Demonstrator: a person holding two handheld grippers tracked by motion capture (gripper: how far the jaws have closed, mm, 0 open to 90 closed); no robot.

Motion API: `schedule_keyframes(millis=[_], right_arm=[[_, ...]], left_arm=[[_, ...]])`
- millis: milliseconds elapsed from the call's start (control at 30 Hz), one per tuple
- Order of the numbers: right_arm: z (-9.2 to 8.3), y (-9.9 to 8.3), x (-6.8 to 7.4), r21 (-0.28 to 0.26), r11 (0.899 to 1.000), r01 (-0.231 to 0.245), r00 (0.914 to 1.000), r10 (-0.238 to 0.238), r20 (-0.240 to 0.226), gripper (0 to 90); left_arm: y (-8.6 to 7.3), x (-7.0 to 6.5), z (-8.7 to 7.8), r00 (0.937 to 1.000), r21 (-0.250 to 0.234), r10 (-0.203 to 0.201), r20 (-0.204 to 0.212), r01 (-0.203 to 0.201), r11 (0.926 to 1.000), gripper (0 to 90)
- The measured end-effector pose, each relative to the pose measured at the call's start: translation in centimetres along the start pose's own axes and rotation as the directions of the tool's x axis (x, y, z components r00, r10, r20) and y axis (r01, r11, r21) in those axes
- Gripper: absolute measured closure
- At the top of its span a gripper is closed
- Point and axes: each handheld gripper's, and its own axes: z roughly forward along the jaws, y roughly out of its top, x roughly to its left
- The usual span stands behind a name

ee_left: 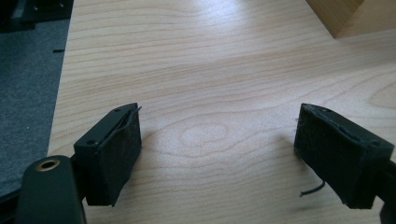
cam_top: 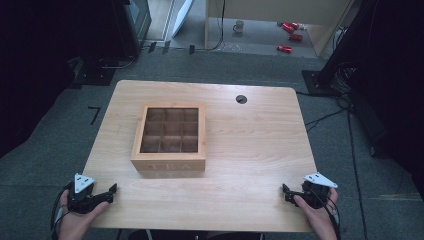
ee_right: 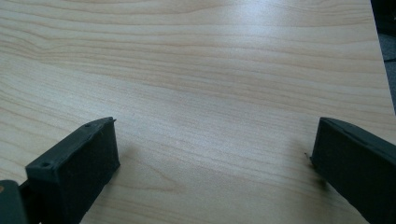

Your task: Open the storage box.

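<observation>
The table (cam_top: 240, 140) is pale wood with visible grain and a smooth, faintly glossy finish. The tea box (cam_top: 169, 137), at frame centre, is light matt wood; its lid pane appears to be glass. The jaw pads (ee_left: 116, 154) are black, matt and slightly fuzzy, probably foam. The floor (cam_top: 45, 165) is grey carpet.

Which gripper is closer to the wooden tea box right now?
Left. The left gripper sits near the table's front-left corner, just below-left of the tea box. The right gripper is at the front-right corner, farther off.
</observation>
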Motion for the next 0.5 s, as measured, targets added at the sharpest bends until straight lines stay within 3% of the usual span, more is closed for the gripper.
schedule_keyframes(millis=[133, 267, 500], right_arm=[[0.0, 0.0, 0.1, 0.002, 1.000, -0.004, 1.0000, 0.004, 0.004, 0.2], [0.0, 0.1, 0.4, 0.003, 1.000, 0.000, 0.9999, 0.000, 0.014, 0.2], [-0.4, 1.3, 1.9, -0.016, 1.000, 0.004, 1.0000, -0.004, 0.004, 0.2]], left_arm=[[0.5, -0.1, -0.1, 1.0000, -0.012, 0.006, 0.000, -0.006, 0.9999, 15.6], [1.1, -0.5, -0.2, 0.9995, -0.024, 0.010, 0.029, -0.009, 0.9997, 15.6], [3.8, -2.6, -0.6, 0.9949, -0.074, 0.036, 0.095, -0.029, 0.9968, 16.9]])
